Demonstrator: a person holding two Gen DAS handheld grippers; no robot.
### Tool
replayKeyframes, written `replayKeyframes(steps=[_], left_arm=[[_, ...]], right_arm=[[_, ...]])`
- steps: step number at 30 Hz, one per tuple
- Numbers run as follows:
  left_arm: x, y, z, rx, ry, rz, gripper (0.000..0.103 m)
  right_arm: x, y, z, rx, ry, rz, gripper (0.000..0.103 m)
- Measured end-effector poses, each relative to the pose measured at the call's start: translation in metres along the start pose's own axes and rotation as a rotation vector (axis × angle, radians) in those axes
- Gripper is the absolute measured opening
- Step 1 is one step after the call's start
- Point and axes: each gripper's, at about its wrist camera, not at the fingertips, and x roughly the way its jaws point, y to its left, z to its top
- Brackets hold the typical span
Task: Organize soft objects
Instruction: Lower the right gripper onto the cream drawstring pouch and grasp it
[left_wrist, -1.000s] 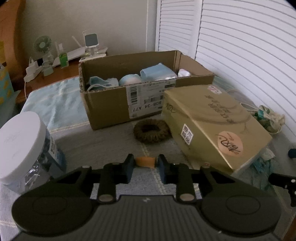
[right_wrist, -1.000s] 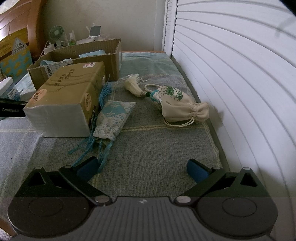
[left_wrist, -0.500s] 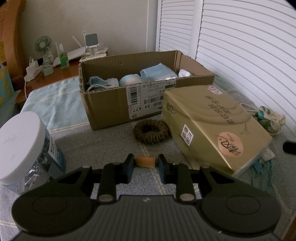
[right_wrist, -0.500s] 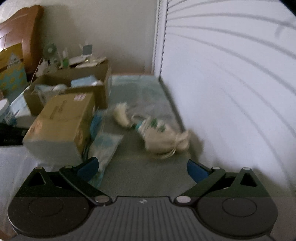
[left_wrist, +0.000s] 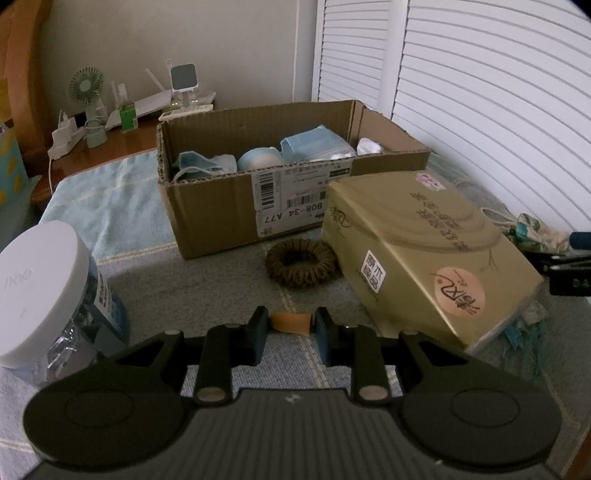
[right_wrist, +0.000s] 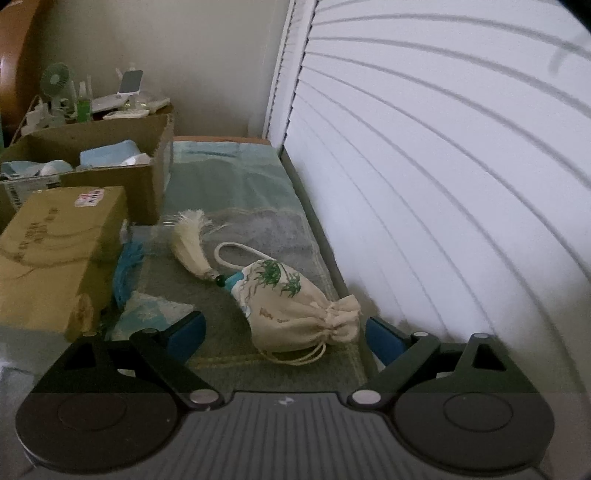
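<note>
Pouch (right_wrist: 295, 306): a cream drawstring bag with a green print, lying on the grey-green cloth (right_wrist: 229, 206) close to the louvred doors (right_wrist: 443, 166). Its long axis runs from the tied neck, nearest the camera and to the right, away and to the left to a blue bead and a white tassel (right_wrist: 190, 240). The right gripper (right_wrist: 284, 334) sits just in front of it, with the neck end lying between the two blue fingertips but not touched by either; its jaws have just been closing a little and remain wide apart. This hand is plainly the nearer one, and the coming grasp probably depends on the jaws straddling the pouch across its narrow width.

The left gripper (left_wrist: 290, 334) is clenched on a small tan piece (left_wrist: 290, 322), low over the cloth. Beyond it lie a brown scrunchie (left_wrist: 301, 263), a gold pack (left_wrist: 424, 251) and the open box (left_wrist: 221, 218) that already contains blue masks (left_wrist: 314, 146). A white-lidded jar (left_wrist: 44, 291) stands to the left.
</note>
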Motion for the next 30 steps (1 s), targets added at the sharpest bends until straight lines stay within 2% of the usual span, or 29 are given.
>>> replayKeyframes(steps=[11, 12, 14, 16, 20, 30], left_arm=[[0.002, 0.0, 0.001, 0.003, 0.004, 0.0, 0.026], [0.002, 0.0, 0.002, 0.002, 0.004, 0.0, 0.026], [0.002, 0.0, 0.002, 0.003, 0.005, -0.001, 0.026], [0.002, 0.0, 0.002, 0.005, 0.004, 0.0, 0.026], [0.002, -0.001, 0.002, 0.005, 0.004, 0.0, 0.026], [-0.003, 0.001, 0.006, 0.038, 0.008, -0.027, 0.023]], right_arm=[[0.021, 0.005, 0.008, -0.018, 0.002, -0.025, 0.095], [0.022, 0.006, 0.009, -0.018, 0.003, -0.03, 0.094], [0.024, 0.005, 0.011, -0.008, 0.003, -0.032, 0.084], [0.025, 0.003, 0.013, 0.003, 0.006, -0.038, 0.083], [0.022, 0.003, 0.013, 0.001, 0.0, -0.046, 0.079], [0.0, -0.001, 0.014, -0.006, -0.039, -0.033, 0.077]])
